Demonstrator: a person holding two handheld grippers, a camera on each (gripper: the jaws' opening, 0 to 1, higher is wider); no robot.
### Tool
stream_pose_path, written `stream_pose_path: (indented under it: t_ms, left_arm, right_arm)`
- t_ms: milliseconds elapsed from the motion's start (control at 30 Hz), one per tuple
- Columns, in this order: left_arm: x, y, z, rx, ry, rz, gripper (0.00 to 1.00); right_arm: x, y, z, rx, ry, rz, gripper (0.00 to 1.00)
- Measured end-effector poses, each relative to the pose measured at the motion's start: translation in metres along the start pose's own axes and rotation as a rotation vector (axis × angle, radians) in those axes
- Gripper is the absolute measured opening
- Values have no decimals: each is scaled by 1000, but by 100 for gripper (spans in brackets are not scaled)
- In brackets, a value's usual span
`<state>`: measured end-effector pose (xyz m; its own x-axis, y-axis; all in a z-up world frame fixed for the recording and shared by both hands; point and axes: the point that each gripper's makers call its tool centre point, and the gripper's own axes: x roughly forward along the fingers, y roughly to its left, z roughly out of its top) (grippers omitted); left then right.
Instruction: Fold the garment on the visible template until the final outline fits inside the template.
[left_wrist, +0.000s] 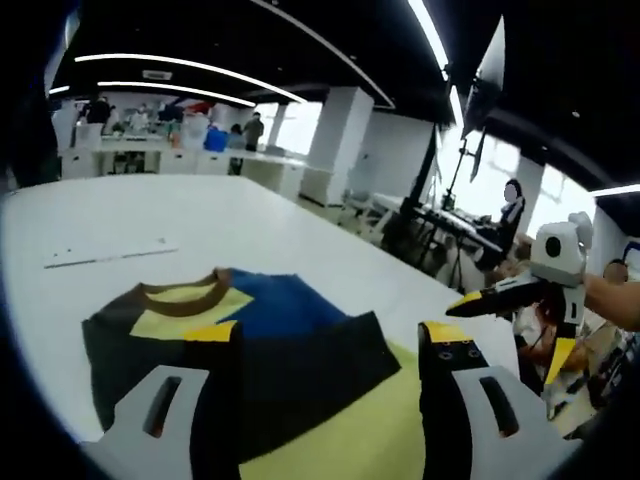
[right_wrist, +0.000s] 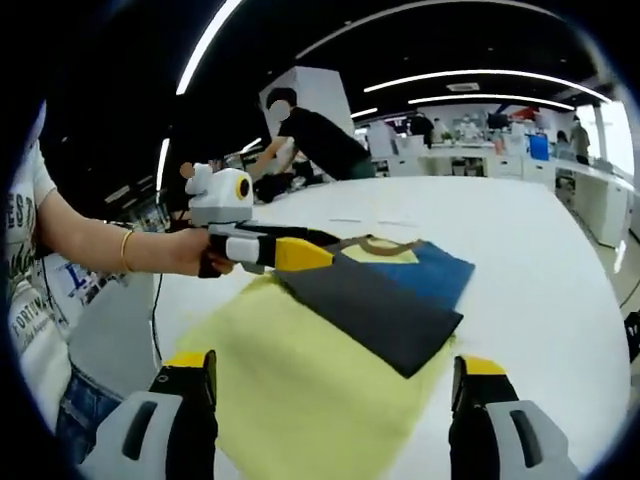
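**Two sets of tongs held over a partly folded shirt**

Two sets of tongs are in my hands, and both have their jaws spread wide with nothing between them. In the left gripper view my left tongs (left_wrist: 325, 350) rise from the bottom edge, grey jaws with black and yellow tips, hovering just above the garment. In the right gripper view my right tongs (right_wrist: 335, 375) stand open the same way, over the near end of the cloth.

The garment is a colour-blocked T-shirt in yellow, dark grey and blue fabric with a brown ribbed collar (left_wrist: 240, 340). It lies flat on the broad white worktop (left_wrist: 150, 215), collar pointing away from me. In the right gripper view I see the same shirt (right_wrist: 340, 340) with its pale yellow lower half spread toward me and a dark grey panel lying folded across the upper part, a blue patch showing beside it near the collar.

My left tongs also come into the right gripper view from the left, gripped by my hand (right_wrist: 190, 250), their yellow-tipped jaws reaching over the far left edge of the shirt; I cannot tell whether they touch the cloth. My right tongs show at the right edge of the left gripper view, off the side of the worktop.

A thin pale line (left_wrist: 110, 257) marks the worktop beyond the collar. People stand at benches in the background.
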<state>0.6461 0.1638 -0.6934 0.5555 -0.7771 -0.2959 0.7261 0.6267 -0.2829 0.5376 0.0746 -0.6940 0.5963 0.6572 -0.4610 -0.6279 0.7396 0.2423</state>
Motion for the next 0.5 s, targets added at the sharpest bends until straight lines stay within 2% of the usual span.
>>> stream_pose_path:
  t_ms: [233, 500]
  left_arm:
    - [-28, 26, 2, -14, -23, 75, 76]
    - [-55, 56, 3, -9, -16, 134, 73]
  right_arm:
    - [17, 5, 25, -51, -6, 57, 95]
    - [30, 14, 29, -78, 14, 95, 95]
